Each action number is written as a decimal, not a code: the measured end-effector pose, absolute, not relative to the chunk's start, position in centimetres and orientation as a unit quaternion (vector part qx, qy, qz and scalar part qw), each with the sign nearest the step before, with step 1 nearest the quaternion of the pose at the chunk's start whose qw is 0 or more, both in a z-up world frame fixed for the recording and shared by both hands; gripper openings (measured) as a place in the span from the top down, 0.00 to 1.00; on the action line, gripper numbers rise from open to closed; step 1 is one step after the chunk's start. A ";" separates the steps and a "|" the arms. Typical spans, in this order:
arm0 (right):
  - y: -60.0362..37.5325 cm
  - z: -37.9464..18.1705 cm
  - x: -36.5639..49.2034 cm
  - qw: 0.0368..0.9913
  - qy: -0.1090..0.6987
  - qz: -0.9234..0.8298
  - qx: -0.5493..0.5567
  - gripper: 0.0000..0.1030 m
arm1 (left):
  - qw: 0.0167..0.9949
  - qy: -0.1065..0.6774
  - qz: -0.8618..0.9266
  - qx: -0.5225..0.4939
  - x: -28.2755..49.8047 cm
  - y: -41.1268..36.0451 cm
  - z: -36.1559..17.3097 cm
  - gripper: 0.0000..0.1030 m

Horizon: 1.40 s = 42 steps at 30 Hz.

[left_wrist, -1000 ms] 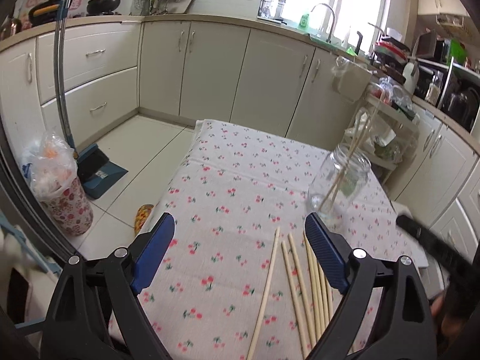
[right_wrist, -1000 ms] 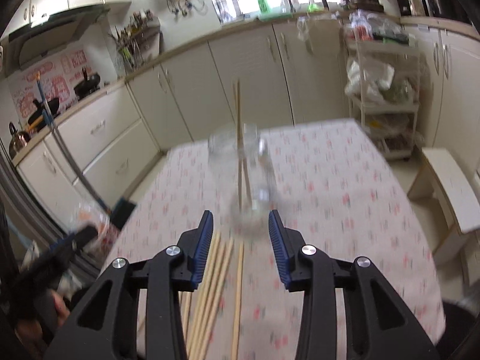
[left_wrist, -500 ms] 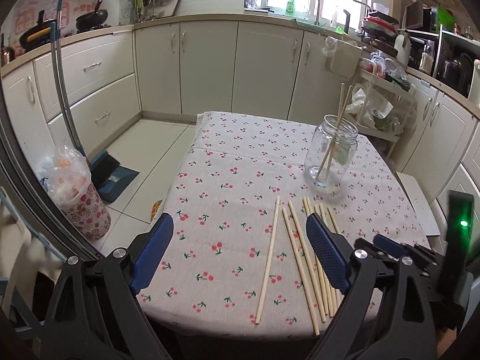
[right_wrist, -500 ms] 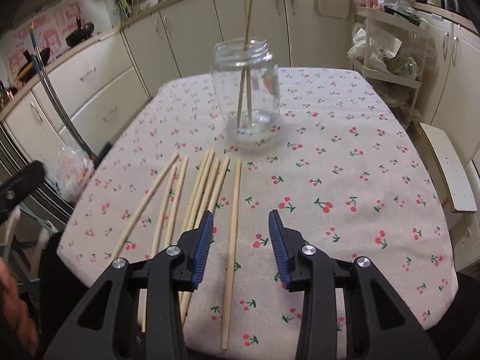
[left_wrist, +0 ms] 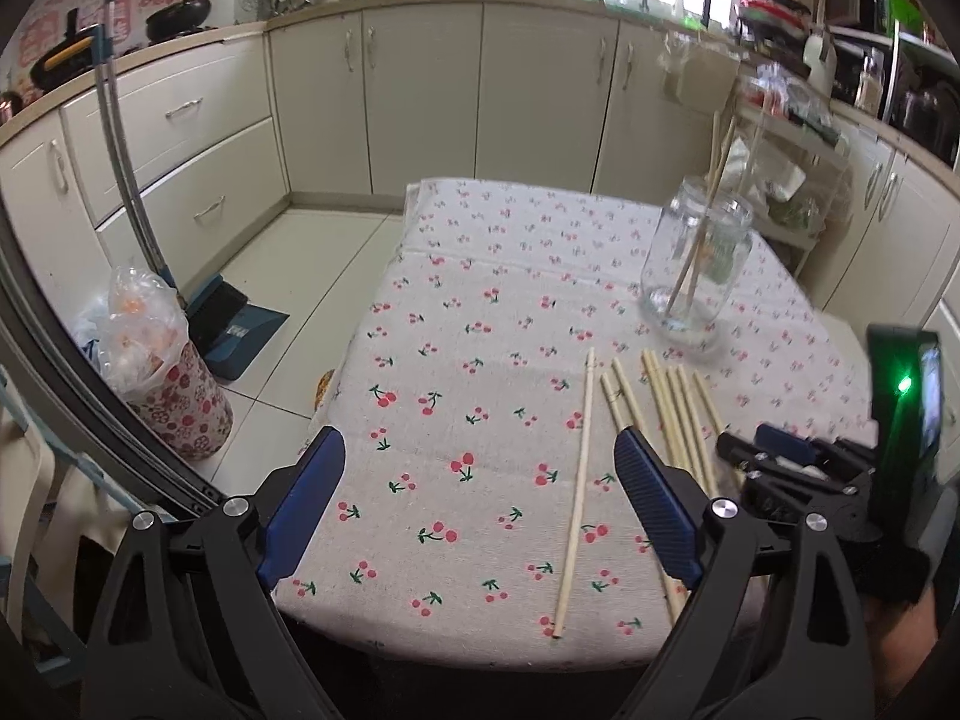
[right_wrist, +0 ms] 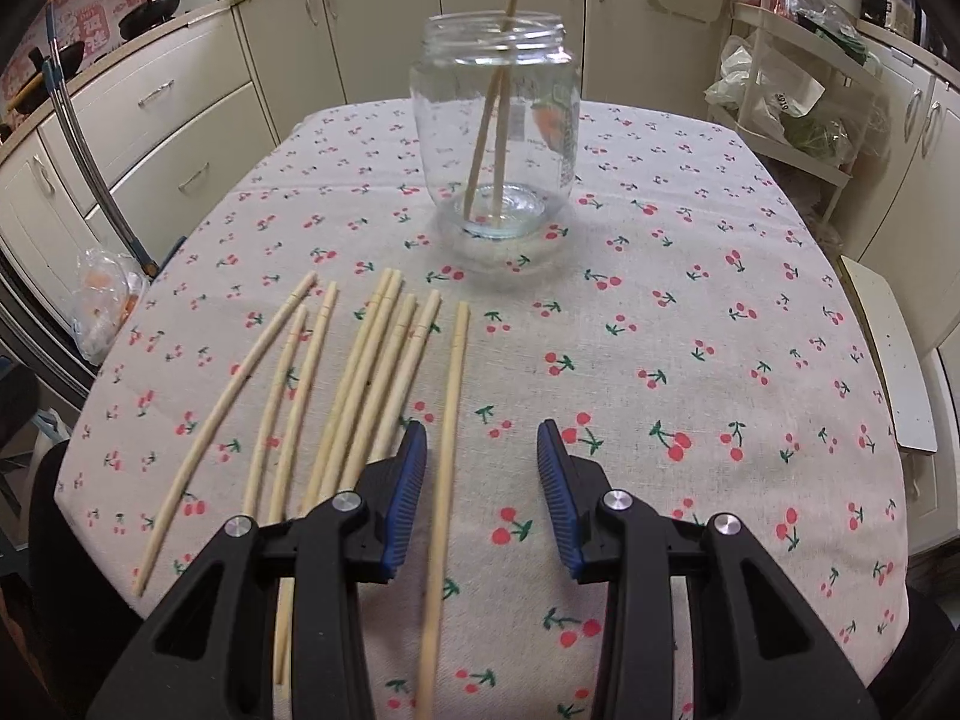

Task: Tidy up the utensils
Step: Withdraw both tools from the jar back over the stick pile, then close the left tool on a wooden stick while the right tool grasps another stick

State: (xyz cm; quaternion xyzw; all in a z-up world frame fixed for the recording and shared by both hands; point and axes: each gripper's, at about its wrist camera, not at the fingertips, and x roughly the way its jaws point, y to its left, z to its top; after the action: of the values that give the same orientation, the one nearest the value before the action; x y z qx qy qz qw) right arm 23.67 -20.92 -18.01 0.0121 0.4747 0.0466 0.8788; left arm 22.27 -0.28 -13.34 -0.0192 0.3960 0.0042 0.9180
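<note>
Cherry-print cloth point(right_wrist: 690, 312) covers the whole desk point(left_wrist: 480, 651); kitchen cabinets point(left_wrist: 540, 90) wrap around behind it. Off the desk's left side, on the floor: a bagged bin point(left_wrist: 162, 384) and a blue dustpan point(left_wrist: 240, 330) with its broom handle leaning on the drawers.

Glass jar point(right_wrist: 498, 132) stands upright past mid-desk, no lid on it, with two chopsticks point(right_wrist: 489, 120) inside, leaning and crossing, tops sticking out past the rim.

Loose chopsticks point(right_wrist: 360, 372) lie flat on the cloth on the near side of the jar, well clear of it, roughly parallel and fanned slightly toward the left. One single chopstick point(right_wrist: 447, 450) lies at the right end of the row, a bit apart from the others.

Right gripper point(right_wrist: 482, 492): pointed down at the near desk edge, fingers point(right_wrist: 408, 492) partly spread. The single chopstick runs through the gap just beside the left finger; contact with the pad can't be confirmed, nothing pinched. Cannot tell how high the tips are above the cloth.

Left gripper point(left_wrist: 474, 504): fingers point(left_wrist: 654, 510) spread wide, empty, over the near-left part of the desk. Leftmost loose chopstick lies inside its span near the right finger. Right gripper also shows at the right edge of this view, beside the row.
</note>
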 end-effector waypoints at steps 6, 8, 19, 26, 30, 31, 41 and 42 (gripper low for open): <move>-21.9 -18.1 24.2 0.880 0.474 0.027 0.000 0.63 | 0.906 0.423 -0.008 -0.002 24.8 -1.4 -15.2 0.15; -23.1 -18.0 24.4 0.880 0.475 0.007 0.011 0.63 | 0.903 0.428 -0.018 0.006 25.5 -2.0 -15.5 0.15; -24.7 -17.9 25.5 0.882 0.470 0.010 0.032 0.63 | 0.883 0.461 -0.050 0.071 31.1 -5.4 -18.7 0.26; -25.5 -18.2 26.0 0.882 0.469 0.013 0.039 0.63 | 0.869 0.483 -0.063 0.083 33.5 -6.5 -20.2 0.55; -25.5 -18.3 26.3 0.883 0.468 0.016 0.036 0.64 | 0.867 0.489 -0.071 0.058 34.0 -6.0 -20.1 0.86; -25.3 -18.3 26.4 0.883 0.468 0.021 0.030 0.67 | 0.866 0.493 -0.073 0.045 34.0 -5.7 -20.1 0.89; -23.8 -18.4 27.2 0.875 0.482 0.043 -0.005 0.89 | 0.849 0.519 -0.098 0.011 35.1 -4.3 -20.2 0.88; -23.7 -18.3 27.3 0.873 0.486 0.044 -0.011 0.89 | 0.849 0.520 -0.098 0.013 35.2 -4.4 -20.2 0.87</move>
State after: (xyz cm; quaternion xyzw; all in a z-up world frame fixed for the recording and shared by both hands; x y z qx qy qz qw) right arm 27.33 -23.69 -18.35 -0.0106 0.4860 0.0437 0.8728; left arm 35.17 -4.41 -20.16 0.0133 0.5196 -0.0979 0.8487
